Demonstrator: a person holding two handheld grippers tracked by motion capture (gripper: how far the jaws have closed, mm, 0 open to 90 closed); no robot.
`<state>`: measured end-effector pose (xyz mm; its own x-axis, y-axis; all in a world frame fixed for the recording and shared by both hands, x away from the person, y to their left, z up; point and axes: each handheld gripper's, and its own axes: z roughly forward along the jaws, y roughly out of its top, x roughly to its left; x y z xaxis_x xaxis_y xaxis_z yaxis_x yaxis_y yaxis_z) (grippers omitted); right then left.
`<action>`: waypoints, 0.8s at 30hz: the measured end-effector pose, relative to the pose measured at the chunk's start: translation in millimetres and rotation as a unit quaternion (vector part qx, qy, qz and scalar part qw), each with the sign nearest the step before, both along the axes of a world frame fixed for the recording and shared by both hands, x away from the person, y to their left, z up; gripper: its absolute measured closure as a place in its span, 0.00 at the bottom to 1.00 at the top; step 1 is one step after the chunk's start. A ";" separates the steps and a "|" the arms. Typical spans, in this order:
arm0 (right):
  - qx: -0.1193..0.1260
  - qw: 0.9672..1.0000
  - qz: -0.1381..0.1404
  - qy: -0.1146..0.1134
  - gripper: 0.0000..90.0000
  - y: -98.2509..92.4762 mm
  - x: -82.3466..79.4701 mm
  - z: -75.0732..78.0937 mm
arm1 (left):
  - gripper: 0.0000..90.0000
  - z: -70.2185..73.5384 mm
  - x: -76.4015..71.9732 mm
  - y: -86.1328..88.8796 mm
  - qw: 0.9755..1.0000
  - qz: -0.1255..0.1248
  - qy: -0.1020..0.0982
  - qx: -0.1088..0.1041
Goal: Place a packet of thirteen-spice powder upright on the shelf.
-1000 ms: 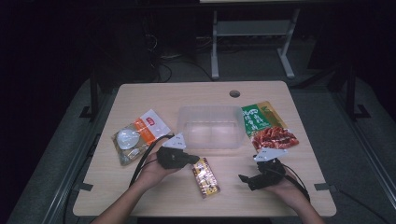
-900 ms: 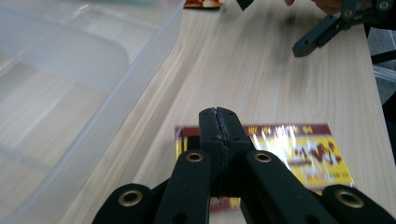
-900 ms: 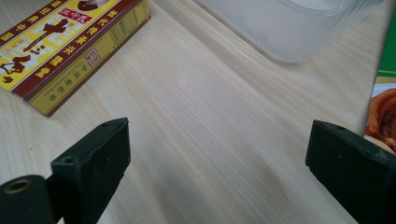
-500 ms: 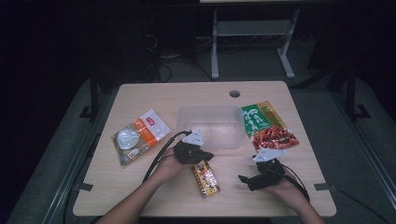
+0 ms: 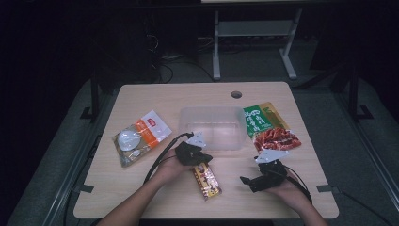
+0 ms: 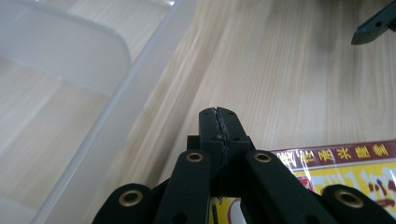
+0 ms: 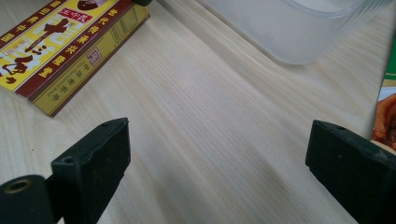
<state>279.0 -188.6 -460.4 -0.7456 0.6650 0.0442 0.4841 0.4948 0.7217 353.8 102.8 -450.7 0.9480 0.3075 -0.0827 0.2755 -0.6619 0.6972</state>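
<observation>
Your left tongs (image 5: 203,158) sit at the upper end of the flat yellow-and-maroon snack packet (image 5: 207,180), which lies on the pale wooden tabletop (image 5: 141,94) just in front of the clear rectangular plastic container (image 5: 214,127). In the left gripper view the two black jaws are pressed fully together at their tips, with the packet (image 6: 336,172) below and beside them rather than between the tips; whether any edge of the wrapper is pinched lower down you cannot tell from this angle. Judgement: the packet is not yet lifted, since it lies flat on the wood.

Your right tongs (image 5: 248,181) rest low on the tabletop to the right of the packet, jaws spread wide with bare wood between them in the right gripper view, holding nothing. The same packet (image 7: 60,51) appears at that view's upper left, and the container wall (image 7: 289,32) at the top.

Other items lie outside the container: a white-and-orange pouch (image 5: 140,136) to its left, a green pouch (image 5: 261,118) and a red meat-print pouch (image 5: 276,139) to its right. The container looks empty.

Progress, as a judgement: if the work is loading the snacks into the container, it is at the very start; no item is inside, and all four are left to move.
</observation>
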 end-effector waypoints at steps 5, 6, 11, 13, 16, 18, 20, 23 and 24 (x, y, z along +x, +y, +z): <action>0.000 1.000 0.009 -0.004 0.07 3.7 -2.7 1.7 | 1.00 1.4 -4.1 13.9 1.000 0.002 0.000 0.010; -0.001 1.000 0.011 -0.003 0.07 4.9 -3.5 2.0 | 1.00 1.4 -5.6 17.0 1.000 0.006 0.004 0.008; 0.006 0.999 0.039 0.004 0.15 12.8 -8.1 4.1 | 1.00 2.8 -9.2 33.3 1.000 0.016 0.009 0.010; 0.017 0.998 0.055 0.010 0.16 17.5 -10.8 6.4 | 1.00 3.1 -11.2 40.0 1.000 0.016 0.009 0.010; 0.029 0.995 0.091 0.014 0.30 29.1 -17.7 11.3 | 1.00 3.2 -14.9 45.3 1.000 0.017 0.009 0.009; 0.034 0.993 0.111 0.014 0.40 37.5 -22.8 14.1 | 1.00 3.7 -15.7 45.2 1.000 0.016 0.006 0.013; 0.044 0.990 0.134 0.008 0.50 48.2 -29.1 17.2 | 1.00 2.6 -16.9 42.8 1.000 0.019 0.010 0.007; 0.057 0.985 0.162 0.002 0.69 63.9 -36.9 21.7 | 1.00 2.2 -17.6 40.0 1.000 0.015 0.011 0.008; 0.061 0.983 0.172 0.000 0.76 69.3 -39.2 23.0 | 1.00 2.3 -17.9 39.3 1.000 0.014 0.009 0.010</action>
